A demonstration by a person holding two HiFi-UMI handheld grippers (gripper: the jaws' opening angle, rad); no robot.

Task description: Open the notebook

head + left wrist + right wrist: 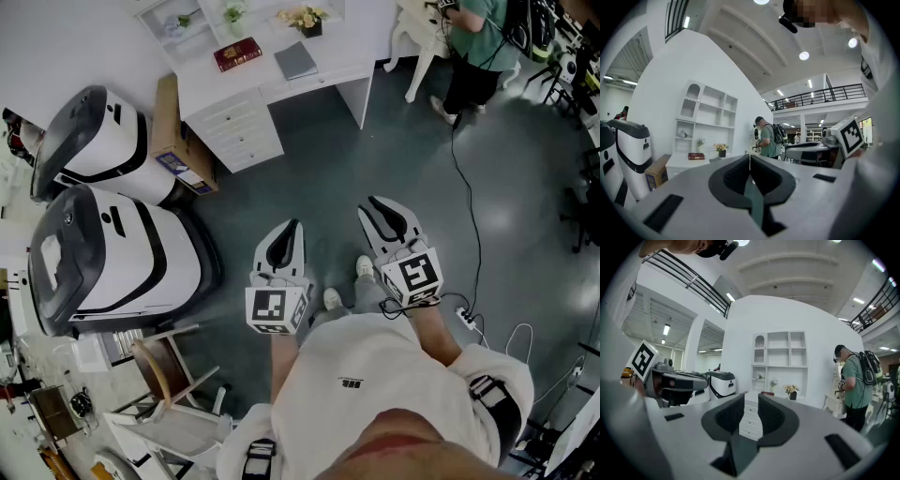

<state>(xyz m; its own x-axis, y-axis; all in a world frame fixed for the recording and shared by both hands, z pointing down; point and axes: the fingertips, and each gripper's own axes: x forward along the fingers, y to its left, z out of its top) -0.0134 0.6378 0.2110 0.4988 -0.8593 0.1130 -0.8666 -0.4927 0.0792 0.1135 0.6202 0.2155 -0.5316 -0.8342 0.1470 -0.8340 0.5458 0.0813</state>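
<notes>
White left gripper [750, 158]: jaws pressed together, holding nothing | white right gripper [751, 398]: jaws partly apart, holding nothing

Open floor [375, 178] leads to the desk [319, 82]; 2 white machines [122, 262] and a cardboard box [169, 131] crowd its left.

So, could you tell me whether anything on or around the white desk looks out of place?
Nothing stands out: the red book and grey notebook lie flat and closed on the desk, flowers upright.
</notes>
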